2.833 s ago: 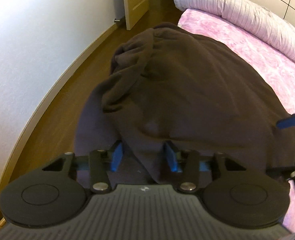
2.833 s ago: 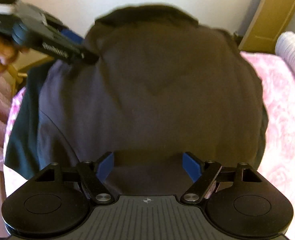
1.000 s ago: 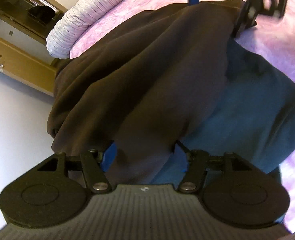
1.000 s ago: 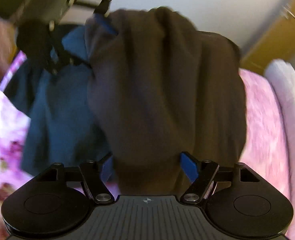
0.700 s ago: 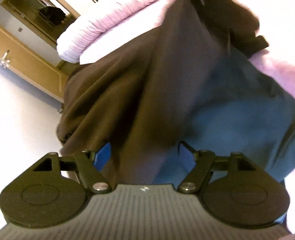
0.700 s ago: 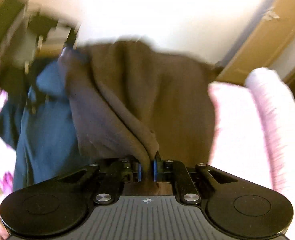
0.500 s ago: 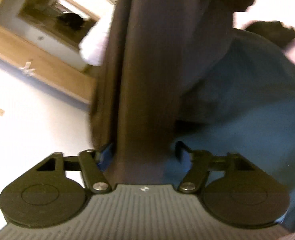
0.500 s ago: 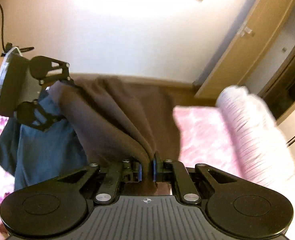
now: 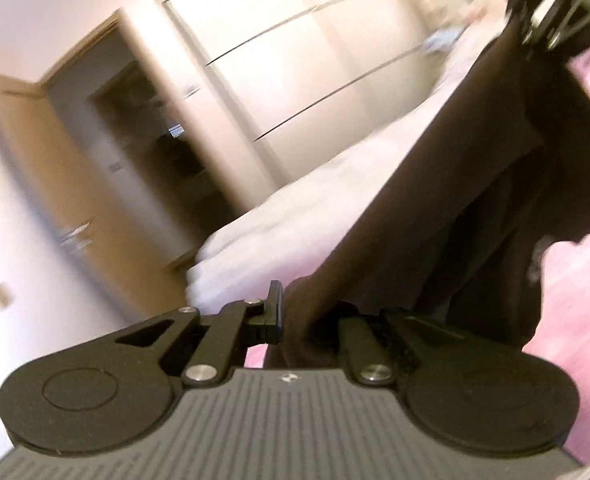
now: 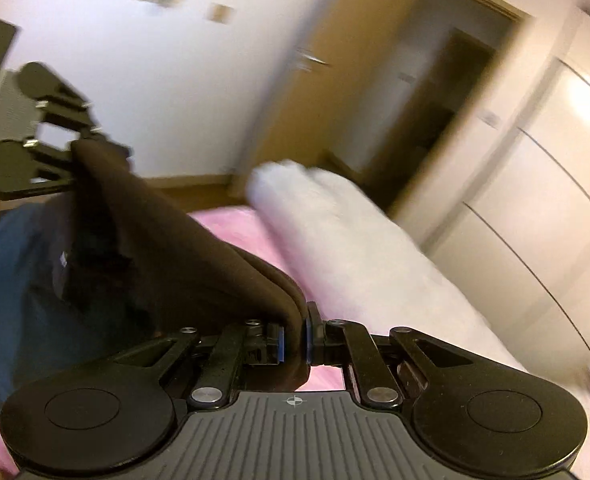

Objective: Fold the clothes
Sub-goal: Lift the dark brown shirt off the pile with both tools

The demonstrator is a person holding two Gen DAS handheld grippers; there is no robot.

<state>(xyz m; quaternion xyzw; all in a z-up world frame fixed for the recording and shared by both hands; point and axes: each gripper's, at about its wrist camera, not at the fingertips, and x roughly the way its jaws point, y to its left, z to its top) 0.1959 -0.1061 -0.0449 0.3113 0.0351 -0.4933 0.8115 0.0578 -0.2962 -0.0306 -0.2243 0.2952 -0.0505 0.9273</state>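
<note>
We've got the dark brown soft fleece garment (image 10: 183,248) strung between both grippers, off the pink patterned bedspread (image 10: 231,224). Right gripper (image 10: 293,338) is clenched on one bunched edge of it, blue pads pressing the fabric from both sides. Left gripper (image 9: 295,320) is clamped on the opposite edge; cloth covers one finger, so the grip reads mostly from the fabric pinched at the visible pad.

Key relation: the garment's top edge runs as a taut line from one set of jaws to the other, and the rest hangs below towards a blue garment (image 10: 11,280) lying on the bed. The long white ribbed bolster pillow (image 10: 335,240) sits beyond, at the headboard end.

Neither hand is nearer, we think; both hold an end. Next move prob. needs them kept apart, w/ the edge tight, then lowered together so the cloth lays flat.
</note>
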